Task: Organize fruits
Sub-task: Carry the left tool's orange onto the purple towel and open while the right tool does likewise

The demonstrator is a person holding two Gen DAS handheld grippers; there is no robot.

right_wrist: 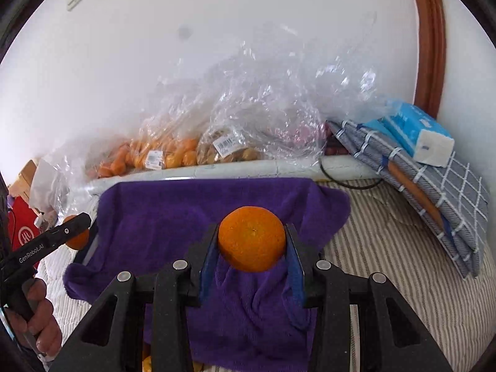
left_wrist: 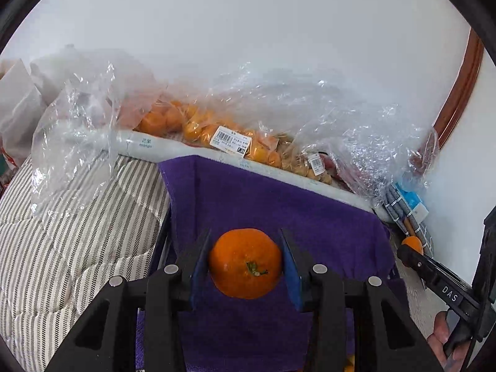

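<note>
My left gripper [left_wrist: 245, 263] is shut on a mandarin [left_wrist: 245, 263] with a green stem, held over a purple towel [left_wrist: 279, 204] draped on a container. In the right wrist view, my right gripper [right_wrist: 251, 241] is shut on another orange mandarin [right_wrist: 251, 238] above the same purple towel [right_wrist: 192, 210]. Each view catches the other gripper at its edge: the right gripper [left_wrist: 412, 248] with its orange at the right edge, the left gripper [right_wrist: 74, 229] with its fruit at the left edge. Clear plastic bags of mandarins [left_wrist: 192, 127] lie behind the towel against the wall.
A bag of brownish fruit [right_wrist: 229, 152] sits beside the mandarin bags on a white ledge [right_wrist: 248, 167]. A striped quilt [left_wrist: 68, 238] covers the surface. Folded checked cloth [right_wrist: 434, 186] with a blue tissue pack [right_wrist: 415, 133] leans at the right. A red box [right_wrist: 24, 232] stands at the left.
</note>
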